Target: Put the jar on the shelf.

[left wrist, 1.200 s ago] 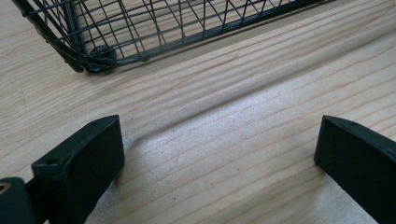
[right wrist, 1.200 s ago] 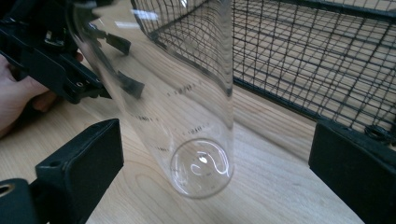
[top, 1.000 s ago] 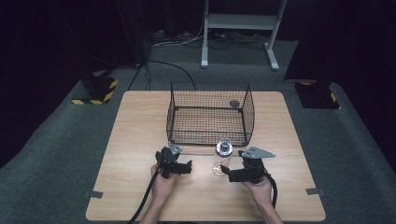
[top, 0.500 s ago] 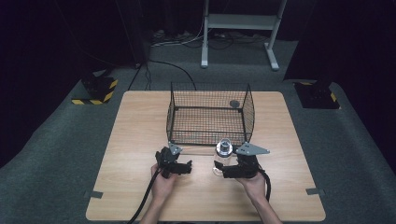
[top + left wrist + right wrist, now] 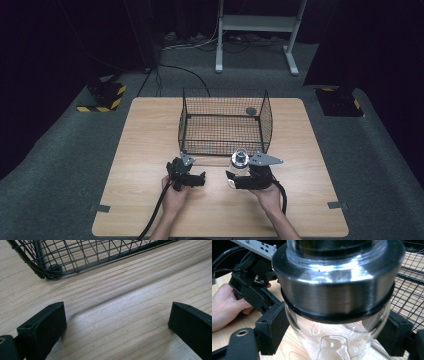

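Right gripper view looks along two black jaws, just closing, pressed on the clear body of a glass jar (image 5: 334, 340) under its brushed metal collar; smooth, rigid and breakable, it probably needs this low grip on the glass. From the high view, the right gripper (image 5: 235, 181) holds it just before a black wire basket (image 5: 225, 125) on the pale wooden table (image 5: 145, 130), while the left gripper (image 5: 200, 179) rests gaping, empty.

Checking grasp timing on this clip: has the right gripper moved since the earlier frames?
Yes. In the high view the right gripper has slid left toward the glass jar in front of the wire basket, and its jaws have just been closing on it.
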Demonstrator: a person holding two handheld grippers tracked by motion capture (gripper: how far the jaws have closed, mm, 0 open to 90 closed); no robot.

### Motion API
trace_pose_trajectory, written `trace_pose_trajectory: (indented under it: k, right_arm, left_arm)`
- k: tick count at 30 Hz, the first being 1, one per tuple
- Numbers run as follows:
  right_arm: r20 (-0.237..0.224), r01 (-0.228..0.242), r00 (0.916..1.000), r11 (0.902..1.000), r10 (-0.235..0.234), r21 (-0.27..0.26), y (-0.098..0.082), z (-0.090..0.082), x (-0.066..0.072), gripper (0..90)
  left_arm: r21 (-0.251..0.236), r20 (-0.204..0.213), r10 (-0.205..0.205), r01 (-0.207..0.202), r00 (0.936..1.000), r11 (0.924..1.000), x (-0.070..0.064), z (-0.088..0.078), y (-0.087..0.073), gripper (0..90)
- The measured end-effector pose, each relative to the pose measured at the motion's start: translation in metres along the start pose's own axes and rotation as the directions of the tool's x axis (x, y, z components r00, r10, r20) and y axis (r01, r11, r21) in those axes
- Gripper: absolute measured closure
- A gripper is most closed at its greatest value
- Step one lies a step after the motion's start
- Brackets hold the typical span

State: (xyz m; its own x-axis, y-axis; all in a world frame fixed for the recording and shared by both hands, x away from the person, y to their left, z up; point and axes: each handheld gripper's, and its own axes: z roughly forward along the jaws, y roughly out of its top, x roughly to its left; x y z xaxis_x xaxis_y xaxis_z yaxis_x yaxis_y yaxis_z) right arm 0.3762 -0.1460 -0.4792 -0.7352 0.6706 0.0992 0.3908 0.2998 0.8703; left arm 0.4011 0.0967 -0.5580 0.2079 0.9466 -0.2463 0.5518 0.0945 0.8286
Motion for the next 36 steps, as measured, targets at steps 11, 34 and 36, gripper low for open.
trace_pose_trajectory:
  k: [11, 34, 36]
  right_arm:
    - [0.037, 0.006, 0.9993, 1.0, -0.005, -0.008, -0.0023, -0.0006, 0.0004, 28.0]
    - [0.068, 0.053, 0.9963, 0.9986, -0.053, -0.005, -0.0024, -0.0024, 0.0048, 30.6]
    - [0.068, 0.056, 0.9962, 0.9984, -0.055, -0.004, -0.0023, -0.0024, 0.0048, 30.6]
  left_arm:
    - [0.0, 0.0, 0.0, 0.0, 1.0, 1.0, 0.0, 0.0, 0.0, 1.7]
    - [0.0, 0.0, 0.0, 0.0, 1.0, 1.0, 0.0, 0.0, 0.0, 1.7]
    - [0.0, 0.0, 0.0, 0.0, 1.0, 1.0, 0.0, 0.0, 0.0, 1.7]
